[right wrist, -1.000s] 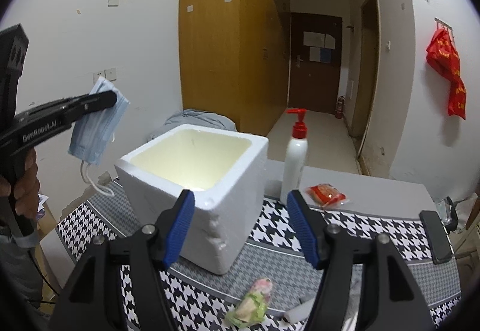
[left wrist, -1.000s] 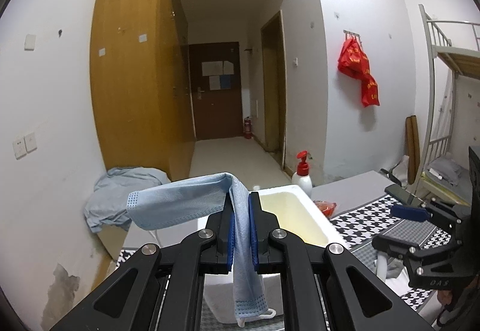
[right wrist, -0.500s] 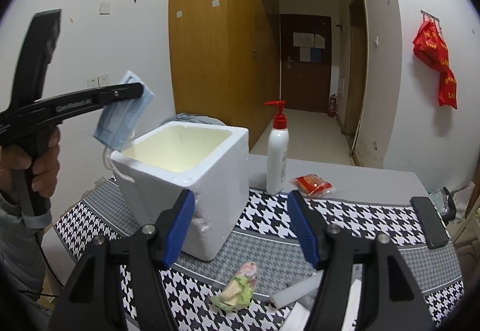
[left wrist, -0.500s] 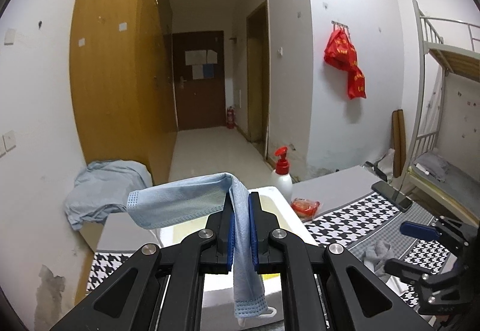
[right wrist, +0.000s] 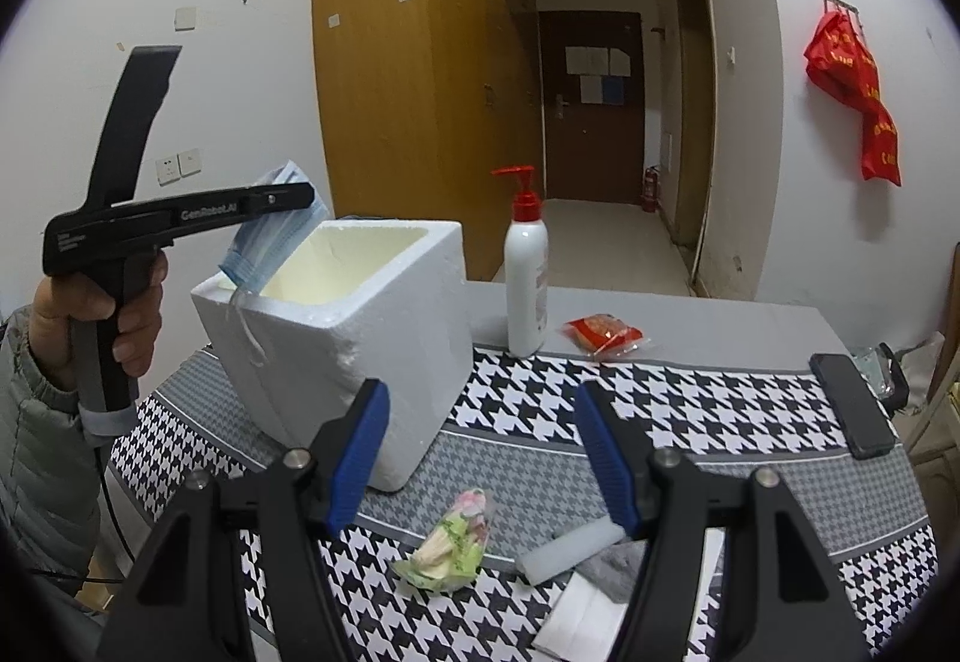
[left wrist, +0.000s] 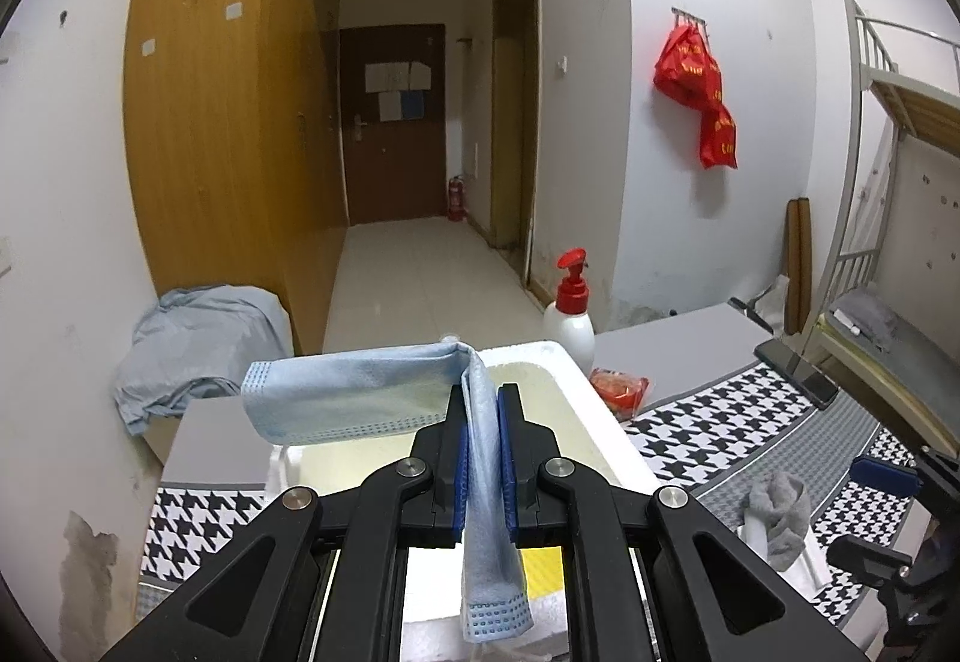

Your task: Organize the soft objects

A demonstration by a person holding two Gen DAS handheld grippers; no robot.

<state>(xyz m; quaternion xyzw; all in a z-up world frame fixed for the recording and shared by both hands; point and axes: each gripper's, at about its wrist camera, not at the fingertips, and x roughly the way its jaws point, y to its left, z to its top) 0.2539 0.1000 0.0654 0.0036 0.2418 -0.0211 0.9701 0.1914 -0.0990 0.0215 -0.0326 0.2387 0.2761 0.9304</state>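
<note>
My left gripper [left wrist: 483, 446] is shut on a blue face mask [left wrist: 354, 392], which drapes over the jaws. In the right wrist view the left gripper [right wrist: 303, 194] holds the mask [right wrist: 270, 242] over the near left rim of the white foam box [right wrist: 360, 338]; an ear loop hangs down the box's outer wall. My right gripper [right wrist: 480, 452] is open and empty, above the table in front of the box. Below it lie a green and pink soft packet [right wrist: 450, 542], a white roll [right wrist: 570, 548], a grey sock [right wrist: 612, 566] and a white cloth [right wrist: 576, 608].
A white pump bottle with a red top [right wrist: 527, 272] and a red snack packet [right wrist: 606, 332] stand behind the box. A black phone [right wrist: 852, 404] lies at the right on the houndstooth tablecloth [right wrist: 690, 410]. A wall and a blue cloth heap [left wrist: 192, 338] are at the left.
The left gripper has carried the mask rightwards and down, from beside the box to over its rim. The right gripper stayed open and shifted slightly.
</note>
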